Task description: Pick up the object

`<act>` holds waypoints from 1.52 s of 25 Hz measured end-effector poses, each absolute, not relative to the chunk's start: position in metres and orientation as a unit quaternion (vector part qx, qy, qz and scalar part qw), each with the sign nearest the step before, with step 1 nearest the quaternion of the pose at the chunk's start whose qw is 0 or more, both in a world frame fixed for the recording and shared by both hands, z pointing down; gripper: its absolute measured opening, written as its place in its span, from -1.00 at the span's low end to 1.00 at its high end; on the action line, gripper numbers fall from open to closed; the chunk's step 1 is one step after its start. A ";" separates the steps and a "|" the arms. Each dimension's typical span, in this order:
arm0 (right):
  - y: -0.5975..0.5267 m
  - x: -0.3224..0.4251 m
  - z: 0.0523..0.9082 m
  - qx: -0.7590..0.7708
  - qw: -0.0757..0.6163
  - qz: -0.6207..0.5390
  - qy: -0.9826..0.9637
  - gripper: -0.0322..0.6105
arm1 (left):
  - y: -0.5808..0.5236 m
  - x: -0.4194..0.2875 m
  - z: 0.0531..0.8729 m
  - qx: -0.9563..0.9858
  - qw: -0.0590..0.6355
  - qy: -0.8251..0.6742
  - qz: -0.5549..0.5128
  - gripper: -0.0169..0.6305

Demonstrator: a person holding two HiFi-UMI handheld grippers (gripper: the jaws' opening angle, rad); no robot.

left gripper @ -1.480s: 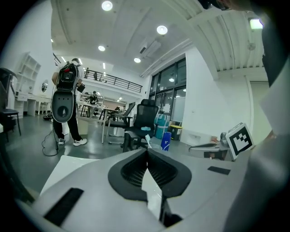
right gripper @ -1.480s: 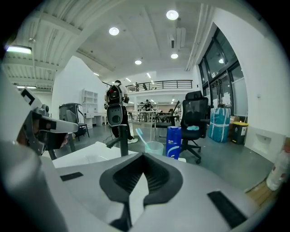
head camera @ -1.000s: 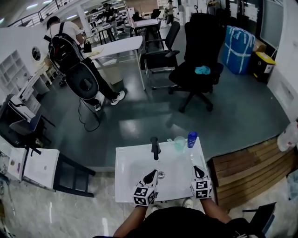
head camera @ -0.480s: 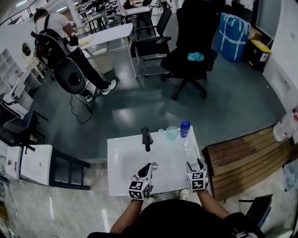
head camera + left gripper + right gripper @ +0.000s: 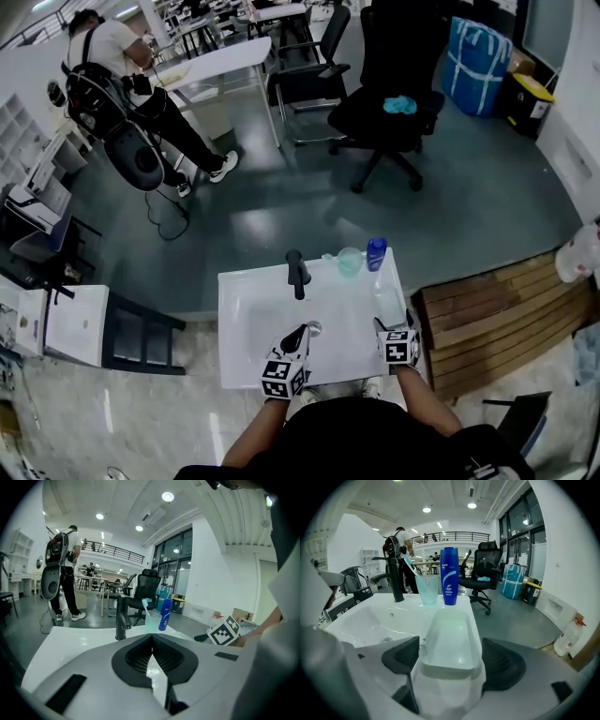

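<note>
Looking down on a white sink (image 5: 230, 281) on a gray floor (image 5: 281, 206). Along the back edge, in a row: a black tap (image 5: 296, 272), a see-through cup (image 5: 349, 262) with a toothbrush (image 5: 410, 566) in it, then a blue bottle (image 5: 376, 251). Cup and bottle side by side.

On the flat right edge of the sink, a pale soap dish (image 5: 387, 305), its long way pointing at the bottle but not touching it. Close to the outer edge there, with the drop to the floor just past it.

Low over the near end of that dish, the right gripper (image 5: 393, 325). Jaws wide apart, just been opening, one dark pad on each side of the dish and not squeezing it. A small gap at the right pad; left pad very close to the dish's corner.

Over the near side of the bowl, by the drain (image 5: 314, 327), the left gripper (image 5: 301, 333). Jaws shut tight together, with nothing between.

Lots of bare room in the bowl to the left of the dish. Wooden boards (image 5: 497, 323) on the floor to the right of the sink. Well away behind, a black chair (image 5: 394, 103) and a person (image 5: 108, 75) with a backpack.
</note>
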State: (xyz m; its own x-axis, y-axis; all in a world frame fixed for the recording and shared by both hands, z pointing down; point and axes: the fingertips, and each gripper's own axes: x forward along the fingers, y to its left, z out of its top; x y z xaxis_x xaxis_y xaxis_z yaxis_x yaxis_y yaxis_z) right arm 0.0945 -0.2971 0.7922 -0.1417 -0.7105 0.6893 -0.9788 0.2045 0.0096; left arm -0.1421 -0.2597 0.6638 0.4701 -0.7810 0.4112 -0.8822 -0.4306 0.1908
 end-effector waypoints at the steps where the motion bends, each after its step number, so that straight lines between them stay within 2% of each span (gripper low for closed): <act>1: -0.300 0.095 0.796 0.584 0.294 0.237 -0.718 0.33 | -0.259 -0.142 0.664 0.835 0.193 -0.498 0.132 -0.89; 8: -0.311 0.094 0.808 0.566 0.318 0.252 -0.718 0.34 | -0.259 -0.141 0.666 0.830 0.195 -0.506 0.132 -0.89; 24: -0.310 0.099 0.800 0.558 0.317 0.220 -0.734 0.33 | -0.253 -0.139 0.656 0.831 0.175 -0.511 0.133 -0.89; 38: -0.314 0.081 0.720 0.566 0.262 0.167 -0.764 0.33 | -0.251 -0.140 0.650 0.834 0.161 -0.511 0.134 -0.89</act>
State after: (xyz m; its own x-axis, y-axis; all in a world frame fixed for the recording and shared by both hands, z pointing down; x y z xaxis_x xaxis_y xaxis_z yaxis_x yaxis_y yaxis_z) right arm 0.0813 -0.3138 0.7197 -0.2223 -0.7772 0.5887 -0.9519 0.3035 0.0411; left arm -0.1395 -0.2513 0.6503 0.4421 -0.8088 0.3879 -0.8950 -0.4265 0.1307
